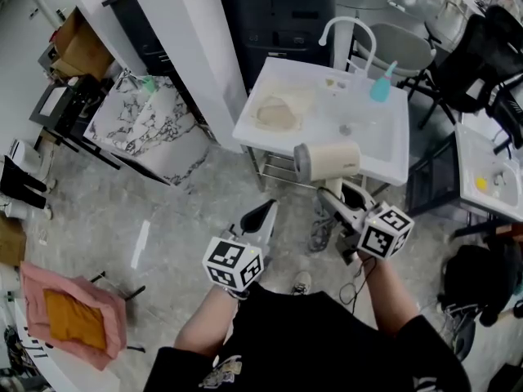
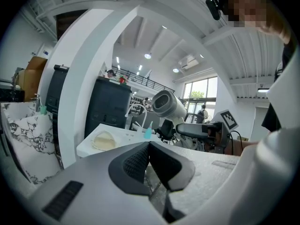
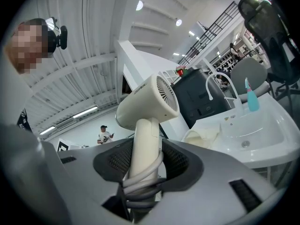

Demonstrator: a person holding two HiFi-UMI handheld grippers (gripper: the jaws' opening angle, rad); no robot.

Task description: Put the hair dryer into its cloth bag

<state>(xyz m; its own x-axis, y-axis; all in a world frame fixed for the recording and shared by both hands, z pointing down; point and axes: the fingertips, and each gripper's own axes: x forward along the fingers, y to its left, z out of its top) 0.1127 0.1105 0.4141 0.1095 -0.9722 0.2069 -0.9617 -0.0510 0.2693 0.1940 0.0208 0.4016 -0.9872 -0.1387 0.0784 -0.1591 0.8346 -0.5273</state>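
My right gripper [image 1: 331, 193] [image 3: 143, 161] is shut on the handle of the cream hair dryer [image 1: 327, 160] [image 3: 147, 107], whose grey cord is wound round that handle. The dryer stands upright in front of a white washstand [image 1: 384, 166]. A cream cloth bag [image 1: 278, 113] [image 3: 201, 136] lies flat on the stand's left part, beyond the dryer. My left gripper [image 1: 263, 212] [image 2: 149, 146] is shut and holds nothing, low and left of the dryer. In the left gripper view the dryer [image 2: 168, 104] shows to the right of the bag [image 2: 104, 140].
The washstand carries a white faucet [image 1: 347, 27], a basin [image 1: 359, 125] and a teal bottle [image 1: 381, 86]. A white pillar [image 1: 188, 47] and a marbled panel [image 1: 143, 125] stand at left. At right are black chairs [image 1: 482, 55] and a second washstand [image 1: 490, 178]. A pink cushion [image 1: 69, 313] lies at lower left.
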